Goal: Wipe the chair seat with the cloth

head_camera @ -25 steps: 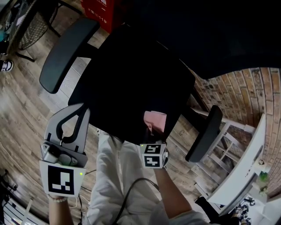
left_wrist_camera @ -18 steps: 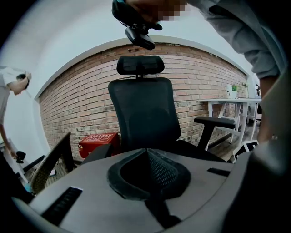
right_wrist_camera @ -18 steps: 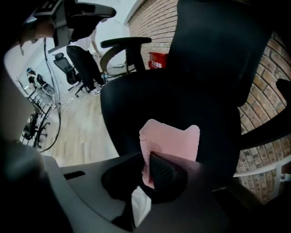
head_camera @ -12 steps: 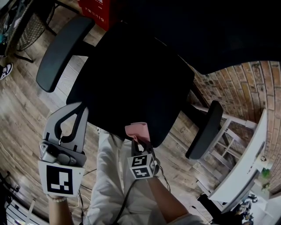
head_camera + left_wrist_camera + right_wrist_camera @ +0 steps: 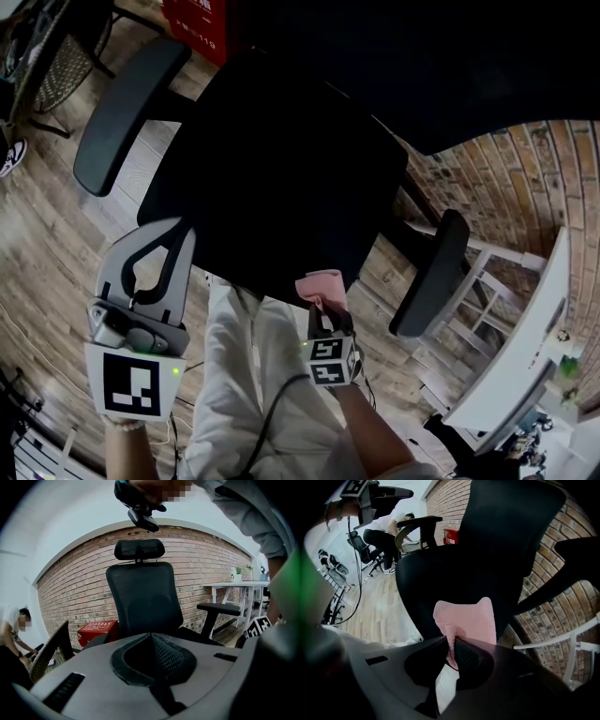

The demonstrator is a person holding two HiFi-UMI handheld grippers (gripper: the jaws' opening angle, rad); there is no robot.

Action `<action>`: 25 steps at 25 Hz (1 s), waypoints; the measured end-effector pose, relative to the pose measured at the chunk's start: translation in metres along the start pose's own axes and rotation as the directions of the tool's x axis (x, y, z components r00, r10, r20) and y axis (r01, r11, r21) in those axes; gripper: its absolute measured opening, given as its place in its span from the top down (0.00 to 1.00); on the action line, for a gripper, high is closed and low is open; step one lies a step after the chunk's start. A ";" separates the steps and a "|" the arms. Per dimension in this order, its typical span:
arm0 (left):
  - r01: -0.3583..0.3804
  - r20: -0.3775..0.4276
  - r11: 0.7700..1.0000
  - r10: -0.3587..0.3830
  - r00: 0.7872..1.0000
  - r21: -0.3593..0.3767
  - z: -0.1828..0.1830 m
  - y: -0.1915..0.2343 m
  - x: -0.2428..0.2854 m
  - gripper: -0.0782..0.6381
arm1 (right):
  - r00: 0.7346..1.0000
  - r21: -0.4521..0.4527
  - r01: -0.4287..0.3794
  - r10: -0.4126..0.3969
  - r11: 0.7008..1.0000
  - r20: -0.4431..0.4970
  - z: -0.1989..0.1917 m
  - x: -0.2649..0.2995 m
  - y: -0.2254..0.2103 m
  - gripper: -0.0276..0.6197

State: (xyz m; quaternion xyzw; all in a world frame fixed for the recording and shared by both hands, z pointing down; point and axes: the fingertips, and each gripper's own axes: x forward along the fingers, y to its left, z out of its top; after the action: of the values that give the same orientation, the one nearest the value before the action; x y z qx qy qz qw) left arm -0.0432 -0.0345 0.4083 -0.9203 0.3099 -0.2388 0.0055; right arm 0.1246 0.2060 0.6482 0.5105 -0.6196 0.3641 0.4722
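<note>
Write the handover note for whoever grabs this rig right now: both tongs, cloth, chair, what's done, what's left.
Left tongs: shut, empty, held off the chair seat near its front left corner.
Right tongs: shut on the pink cloth, at the seat's front edge.
Done: cloth gripped and brought to the seat; no wiped area can be told on the black surface.
Left: sweep the cloth across the whole seat, probably front to back.

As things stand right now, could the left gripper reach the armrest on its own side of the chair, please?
Probably yes. The left gripper hangs empty, jaws together, beside the front corner of the seat, and only wooden floor shows between it and that armrest.
</note>
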 end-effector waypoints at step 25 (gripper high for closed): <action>-0.113 0.125 0.990 0.102 0.987 0.080 0.195 0.015 -0.110 0.87 | 0.845 -0.109 -0.093 0.137 0.990 0.517 0.225 -0.240 -0.016 0.87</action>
State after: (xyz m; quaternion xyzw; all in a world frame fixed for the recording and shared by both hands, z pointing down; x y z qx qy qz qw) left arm -0.0416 -0.0102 0.1855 -0.9138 0.3476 -0.1953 0.0769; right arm 0.1000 0.0615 0.3530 0.5328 -0.7680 0.2142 0.2834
